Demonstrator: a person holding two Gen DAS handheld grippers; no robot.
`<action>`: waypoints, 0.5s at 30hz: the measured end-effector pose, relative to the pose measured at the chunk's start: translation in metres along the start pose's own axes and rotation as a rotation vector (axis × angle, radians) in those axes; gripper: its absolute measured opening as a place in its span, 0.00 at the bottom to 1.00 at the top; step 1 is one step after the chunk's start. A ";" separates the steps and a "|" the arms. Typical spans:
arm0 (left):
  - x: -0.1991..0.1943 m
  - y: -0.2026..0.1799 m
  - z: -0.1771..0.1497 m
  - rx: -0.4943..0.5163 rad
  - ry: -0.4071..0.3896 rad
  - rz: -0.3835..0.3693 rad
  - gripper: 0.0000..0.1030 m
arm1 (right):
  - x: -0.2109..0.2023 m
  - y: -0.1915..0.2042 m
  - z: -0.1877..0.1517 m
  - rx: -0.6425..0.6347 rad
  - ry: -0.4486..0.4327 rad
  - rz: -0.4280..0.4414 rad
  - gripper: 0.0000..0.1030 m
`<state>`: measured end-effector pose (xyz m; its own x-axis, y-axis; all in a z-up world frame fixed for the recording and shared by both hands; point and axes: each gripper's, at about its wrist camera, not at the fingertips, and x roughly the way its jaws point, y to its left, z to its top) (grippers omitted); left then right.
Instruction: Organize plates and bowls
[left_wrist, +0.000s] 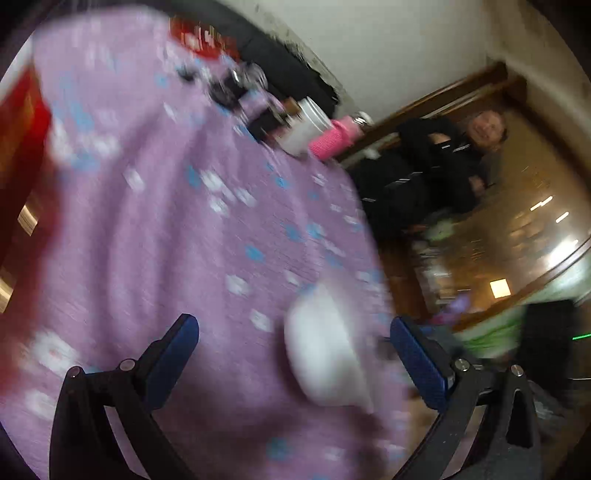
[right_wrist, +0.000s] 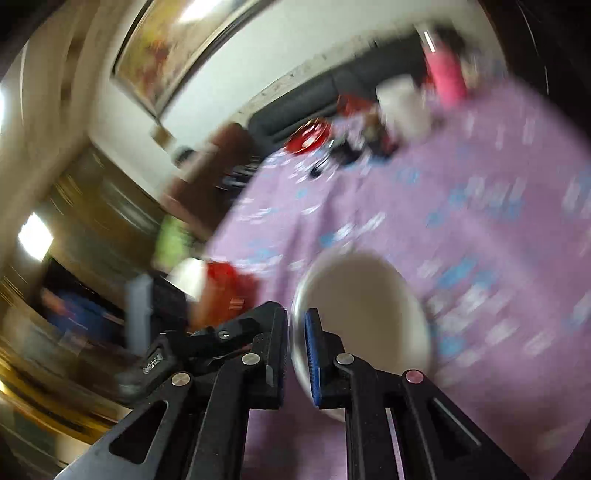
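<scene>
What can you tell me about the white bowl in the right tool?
The white bowl looks like glazed ceramic, plain, with a cream-looking inside that appears empty. The right tool is shut on its rim, one pad inside the wall and one outside. It is tilted, its opening facing the camera, above the purple flowered tablecloth. In the left wrist view the bowl shows from outside as a blurred white shape between the fingers of the open left tool. Motion blur hides finer detail.

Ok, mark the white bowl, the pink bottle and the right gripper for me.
white bowl (right_wrist: 369, 295): right wrist view, inner wall.
pink bottle (left_wrist: 332, 142): left wrist view, ribbed body.
right gripper (right_wrist: 295, 354): right wrist view, between the fingertips, at the bowl's rim.
</scene>
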<state>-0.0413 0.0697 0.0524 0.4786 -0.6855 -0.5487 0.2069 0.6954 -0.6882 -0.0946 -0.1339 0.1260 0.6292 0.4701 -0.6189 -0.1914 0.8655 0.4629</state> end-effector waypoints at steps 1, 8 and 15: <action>-0.005 -0.002 0.000 0.034 -0.032 0.062 1.00 | 0.002 0.008 0.002 -0.049 0.006 -0.058 0.11; -0.058 0.001 -0.001 0.156 -0.217 0.359 1.00 | 0.060 0.032 -0.008 -0.165 0.093 -0.043 0.15; -0.078 -0.025 -0.010 0.290 -0.326 0.554 1.00 | 0.027 -0.002 -0.010 -0.080 -0.147 -0.165 0.72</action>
<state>-0.0922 0.1041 0.1074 0.8015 -0.1461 -0.5799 0.0567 0.9839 -0.1695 -0.0847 -0.1206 0.1018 0.7589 0.2960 -0.5801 -0.1324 0.9423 0.3076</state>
